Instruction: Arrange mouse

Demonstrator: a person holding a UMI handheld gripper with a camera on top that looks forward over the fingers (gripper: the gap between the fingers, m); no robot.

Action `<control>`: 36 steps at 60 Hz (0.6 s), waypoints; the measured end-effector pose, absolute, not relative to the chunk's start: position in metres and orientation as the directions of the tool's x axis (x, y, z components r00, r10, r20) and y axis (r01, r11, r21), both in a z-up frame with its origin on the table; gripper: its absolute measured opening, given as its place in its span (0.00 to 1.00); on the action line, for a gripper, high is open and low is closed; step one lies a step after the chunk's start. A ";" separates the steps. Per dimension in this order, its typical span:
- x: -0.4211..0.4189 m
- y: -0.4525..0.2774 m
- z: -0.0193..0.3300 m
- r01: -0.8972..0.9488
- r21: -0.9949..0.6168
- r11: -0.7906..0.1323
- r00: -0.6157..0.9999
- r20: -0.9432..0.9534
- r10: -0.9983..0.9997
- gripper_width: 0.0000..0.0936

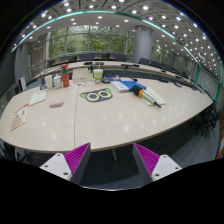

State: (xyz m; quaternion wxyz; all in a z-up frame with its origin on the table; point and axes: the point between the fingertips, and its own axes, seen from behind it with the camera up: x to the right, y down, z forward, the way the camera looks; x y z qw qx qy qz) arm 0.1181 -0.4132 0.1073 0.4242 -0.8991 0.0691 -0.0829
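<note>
A small pale grey mouse (57, 103) lies on the big light table (110, 125), far beyond my fingers and to the left. A dark pad with green and white rings (97, 95) lies a little right of it, near the table's middle. My gripper (112, 160) is open and empty, held back from the table's near edge. Its two magenta pads stand wide apart, with only the dark floor and a table leg showing between them.
A white sheet or flat device (37, 97) lies left of the mouse. Bottles and small items (65, 76) stand at the far left. A blue object (120, 86) and white items (150, 96) lie at the right. Chairs and windows are beyond.
</note>
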 end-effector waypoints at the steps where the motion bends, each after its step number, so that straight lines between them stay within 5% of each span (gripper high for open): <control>1: 0.112 -0.410 0.104 -0.050 -0.772 -0.634 0.978 0.090 -0.186 0.92; 36: -0.145 -0.125 0.005 0.082 -0.789 -0.609 0.997 0.061 0.055 0.91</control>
